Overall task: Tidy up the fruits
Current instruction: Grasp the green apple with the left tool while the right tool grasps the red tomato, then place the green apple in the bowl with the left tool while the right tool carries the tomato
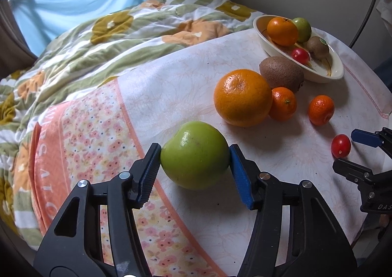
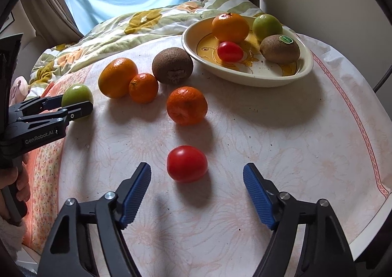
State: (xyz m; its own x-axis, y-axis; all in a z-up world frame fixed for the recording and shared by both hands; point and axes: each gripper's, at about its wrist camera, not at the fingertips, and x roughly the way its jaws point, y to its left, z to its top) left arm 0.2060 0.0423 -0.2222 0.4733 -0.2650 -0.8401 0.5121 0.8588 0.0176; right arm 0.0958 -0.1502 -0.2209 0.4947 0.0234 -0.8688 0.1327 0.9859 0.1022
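Left gripper (image 1: 195, 154) clamped on green apple (image 1: 195, 154), lift toward bowl (image 1: 328, 73) at one o'clock next; right gripper (image 2: 196, 174) agape around tomato (image 2: 186, 163).

On the table (image 2: 281, 130), taken from the right wrist view, the bowl (image 2: 247, 79) sits at one o'clock, holding an orange (image 2: 230, 27), an apple (image 2: 267, 24), a kiwi (image 2: 279, 49) and a tomato (image 2: 229, 51). Just before the bowl's rim at eleven o'clock lies a loose kiwi (image 2: 172, 65), with a big orange (image 2: 117, 78) to its left — a small mandarin (image 2: 143, 87) touches that orange. Another mandarin (image 2: 186, 105) lies at twelve, a loose tomato (image 2: 186, 163) nearer still. At nine o'clock the loose apple (image 2: 76, 93) sits at the table's edge — bedding (image 2: 103, 37) lies behind.
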